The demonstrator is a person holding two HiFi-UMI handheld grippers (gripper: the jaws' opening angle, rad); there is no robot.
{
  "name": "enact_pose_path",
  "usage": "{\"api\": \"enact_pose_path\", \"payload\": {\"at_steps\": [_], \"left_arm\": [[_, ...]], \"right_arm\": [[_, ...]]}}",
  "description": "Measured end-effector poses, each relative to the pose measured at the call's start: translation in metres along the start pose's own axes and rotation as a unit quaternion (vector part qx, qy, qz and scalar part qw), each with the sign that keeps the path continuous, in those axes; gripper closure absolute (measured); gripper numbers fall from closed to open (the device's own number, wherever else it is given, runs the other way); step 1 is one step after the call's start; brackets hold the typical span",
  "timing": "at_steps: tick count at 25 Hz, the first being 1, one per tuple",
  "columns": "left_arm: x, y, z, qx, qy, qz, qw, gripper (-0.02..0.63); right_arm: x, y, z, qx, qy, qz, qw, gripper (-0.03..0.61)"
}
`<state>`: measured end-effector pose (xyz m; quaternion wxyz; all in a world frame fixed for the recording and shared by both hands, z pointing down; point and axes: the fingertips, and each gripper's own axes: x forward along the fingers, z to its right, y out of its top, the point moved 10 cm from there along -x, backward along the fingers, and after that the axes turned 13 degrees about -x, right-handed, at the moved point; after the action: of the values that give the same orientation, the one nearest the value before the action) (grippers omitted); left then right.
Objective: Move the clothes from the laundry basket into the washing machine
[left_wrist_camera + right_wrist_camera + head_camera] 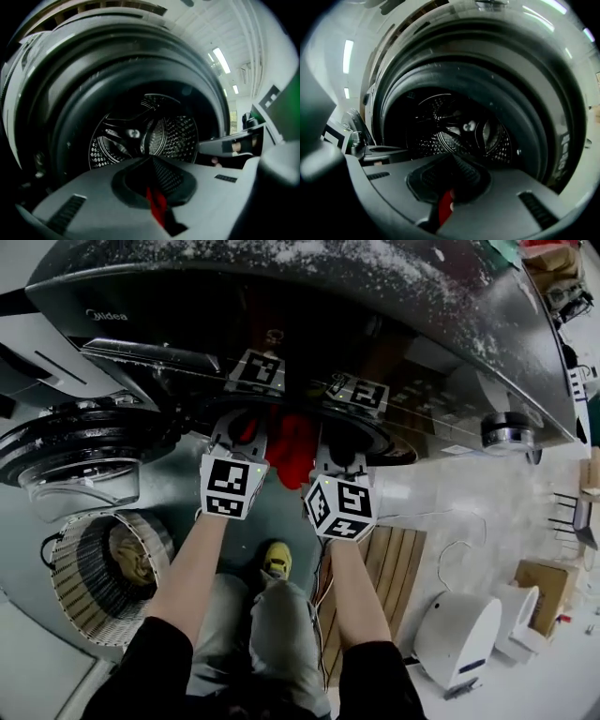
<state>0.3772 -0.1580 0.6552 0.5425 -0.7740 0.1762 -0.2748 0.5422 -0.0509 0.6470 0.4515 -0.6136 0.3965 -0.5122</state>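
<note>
A red garment (292, 444) hangs between my two grippers at the mouth of the dark front-loading washing machine (309, 296). My left gripper (236, 427) is shut on one part of it; a strip of the red garment (157, 206) shows pinched between its closed jaws. My right gripper (339, 444) is shut on another part of the red garment (445, 206). Both grippers (152, 161) (452, 159) face the steel drum (140, 136) (459, 131), which looks empty. The round laundry basket (75, 601) stands on the floor at the lower left with a tan cloth (131, 554) in it.
The machine's round door (84, 460) hangs open at the left, above the basket. A wooden slatted board (389, 563), a white appliance (459, 634) and a cardboard box (539, 582) lie on the floor to the right. The person's yellow shoe (276, 559) is below the opening.
</note>
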Motion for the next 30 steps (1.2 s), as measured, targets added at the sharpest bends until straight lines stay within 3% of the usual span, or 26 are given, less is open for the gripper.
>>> {"api": "enact_pose_path", "payload": {"at_steps": [10,23,30], "left_arm": [[-0.09,0.071,0.028,-0.039,0.025,-0.019,0.9987,0.604],[-0.254,0.239,0.002,-0.049,0.109,0.048,0.9917,0.604],[-0.354,0.315,-0.027,-0.04,0.193,0.093,0.976,0.604]], "right_arm": [[-0.074,0.081,-0.028,0.019,0.031,-0.025,0.999,0.575],[-0.133,0.256,-0.11,-0.002,0.103,0.011,0.995,0.574],[-0.139,0.347,-0.181,-0.022,0.189,0.051,0.98,0.574]]}}
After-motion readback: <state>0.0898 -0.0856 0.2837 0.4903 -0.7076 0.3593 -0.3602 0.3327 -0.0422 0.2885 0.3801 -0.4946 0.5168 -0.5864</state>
